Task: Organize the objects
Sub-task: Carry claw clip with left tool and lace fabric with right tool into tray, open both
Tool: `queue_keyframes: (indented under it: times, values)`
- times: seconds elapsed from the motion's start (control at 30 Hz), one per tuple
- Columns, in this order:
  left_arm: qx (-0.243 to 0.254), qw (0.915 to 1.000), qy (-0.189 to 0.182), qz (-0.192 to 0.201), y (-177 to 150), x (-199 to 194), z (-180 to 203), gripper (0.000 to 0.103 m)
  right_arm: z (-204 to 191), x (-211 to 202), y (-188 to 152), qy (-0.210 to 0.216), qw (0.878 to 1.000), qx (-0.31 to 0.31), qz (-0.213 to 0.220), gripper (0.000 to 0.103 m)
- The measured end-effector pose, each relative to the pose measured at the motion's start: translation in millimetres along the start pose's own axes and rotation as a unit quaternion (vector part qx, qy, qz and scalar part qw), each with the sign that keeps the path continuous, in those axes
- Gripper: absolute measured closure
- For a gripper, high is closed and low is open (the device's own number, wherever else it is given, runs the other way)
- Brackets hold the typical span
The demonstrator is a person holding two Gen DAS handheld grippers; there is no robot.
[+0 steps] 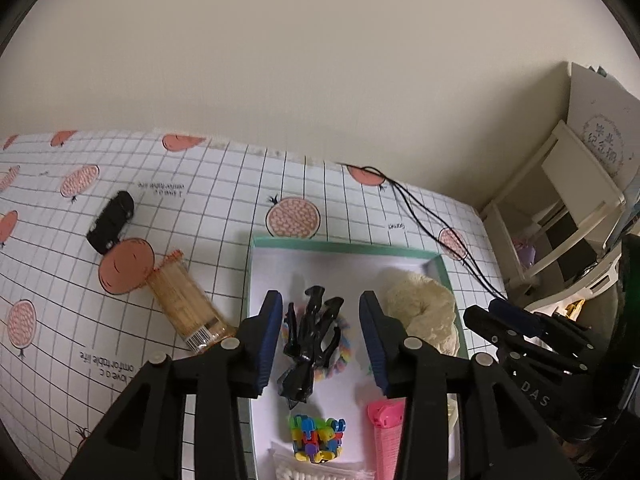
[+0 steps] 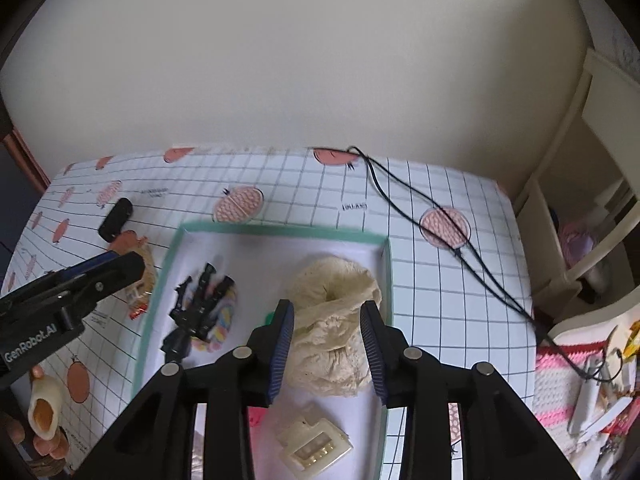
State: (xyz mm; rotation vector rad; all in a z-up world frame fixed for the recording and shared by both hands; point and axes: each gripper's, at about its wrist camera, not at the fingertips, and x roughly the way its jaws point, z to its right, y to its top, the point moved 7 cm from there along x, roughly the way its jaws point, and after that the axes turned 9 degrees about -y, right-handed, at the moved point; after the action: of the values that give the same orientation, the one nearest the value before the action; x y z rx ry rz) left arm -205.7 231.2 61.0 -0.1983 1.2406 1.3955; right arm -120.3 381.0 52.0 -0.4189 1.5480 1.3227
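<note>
Two sets of hand-held tongs hang over a green-rimmed box on a table covered in a grid-and-fruit print. The left tongs angle down over the box with both blue pads spread wide and nothing between them; directly below the gap lies a black claw hair clip, resting on a pastel spiral hair tie. The right tongs are likewise spread and empty, poised above a cream scrunchie that fills the box's right half. From the right wrist view the left tongs reach in from the left edge, above the box's left rim. Nearer the cameras inside the box sit a cluster of small coloured clips, a pink comb-like piece and a cream rectangular clip. Outside the box, on its left, a clear tube of toothpicks lies on its side, touching the rim, and a small black object rests farther back. A thin black cord trails across the table's right side towards a white shelf unit.
</note>
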Motion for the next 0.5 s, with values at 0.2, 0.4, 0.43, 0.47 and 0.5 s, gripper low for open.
queue_keyframes:
  times: [0.2, 0.4, 0.43, 0.47, 0.5]
  values:
    - [0.01, 0.9997, 0.022, 0.005, 2.0, -1.6, -4.0, 0.047, -9.2, 4.7, -2.3, 0.003, 1.0, -0.008, -0.005, 0.065]
    - [0.007, 0.9983, 0.058, -0.004, -2.0, 7.8, -23.6, 0.036, -12.3, 22.5, -11.6, 0.006, 1.0, -0.013, -0.023, 0.061]
    - [0.007, 0.9982, 0.06, -0.005, -3.0, 8.5, -25.8, 0.032, -12.8, 23.7, -12.1, 0.005, 1.0, -0.015, -0.023, 0.056]
    - [0.005, 0.998, 0.062, -0.005, -3.5, 9.0, -29.0, 0.022, -13.4, 24.5, -12.2, 0.005, 1.0, -0.015, -0.021, 0.047]
    - [0.004, 0.9979, 0.064, -0.004, -3.5, 9.1, -30.8, 0.016, -14.1, 25.2, -12.5, 0.007, 1.0, -0.016, -0.02, 0.043]
